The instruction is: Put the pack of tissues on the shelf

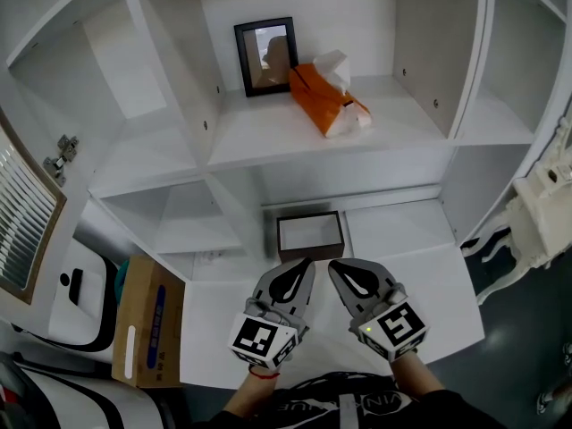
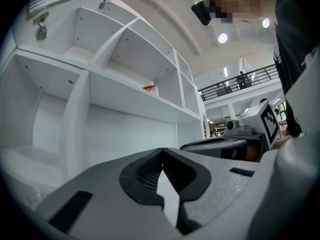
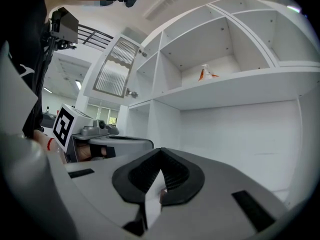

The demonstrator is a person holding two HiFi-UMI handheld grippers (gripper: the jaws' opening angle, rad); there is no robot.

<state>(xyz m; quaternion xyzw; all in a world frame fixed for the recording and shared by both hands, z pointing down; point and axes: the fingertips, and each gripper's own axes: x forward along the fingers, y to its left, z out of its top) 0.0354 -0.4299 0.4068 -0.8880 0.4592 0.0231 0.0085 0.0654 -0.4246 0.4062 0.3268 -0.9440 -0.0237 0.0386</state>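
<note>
Open shelf (image 1: 268,139) front and right side, picture frame (image 1: 266,56) and tissue pack (image 1: 323,101) at back

A black picture frame (image 1: 266,56) stands upright against a white back wall. Lower down, a shallow dark-rimmed box (image 1: 309,236) with a white inside lies on the white desk (image 1: 420,284), near its back edge. Left of the desk a brown cardboard box (image 1: 147,320) with a blue printed strip stands just beside a white appliance (image 1: 76,302) with a black knob. Above these a slatted door (image 1: 22,217) in a wooden frame hangs open, a metal hinge (image 1: 60,157) near it. At the far right stands white carved furniture (image 1: 545,208) with a curved leg.
</note>
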